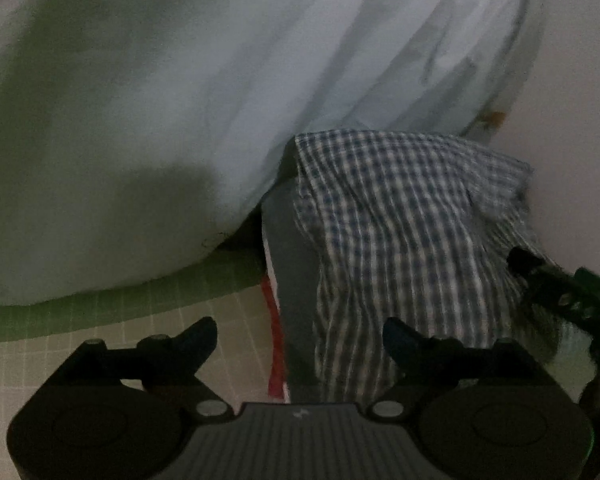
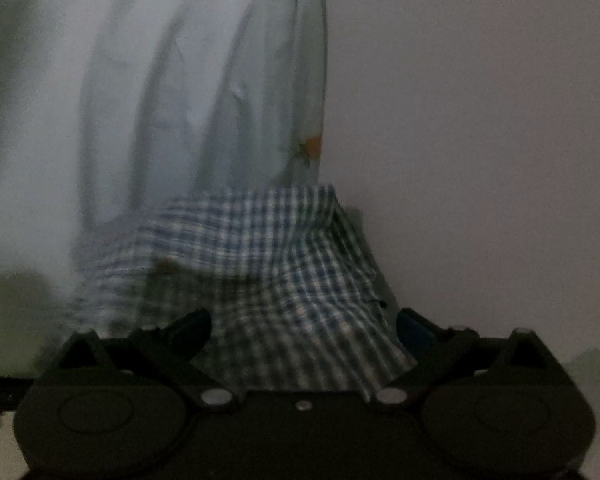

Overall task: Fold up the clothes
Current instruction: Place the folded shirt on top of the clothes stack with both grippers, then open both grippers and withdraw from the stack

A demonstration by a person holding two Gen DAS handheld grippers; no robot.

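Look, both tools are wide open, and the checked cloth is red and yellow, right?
Not quite. Both tools are open, the left tool and the right tool, but the checked cloth is blue and white, not red and yellow. Both wrist views show it; only a thin red strip lies beside it in the left view.
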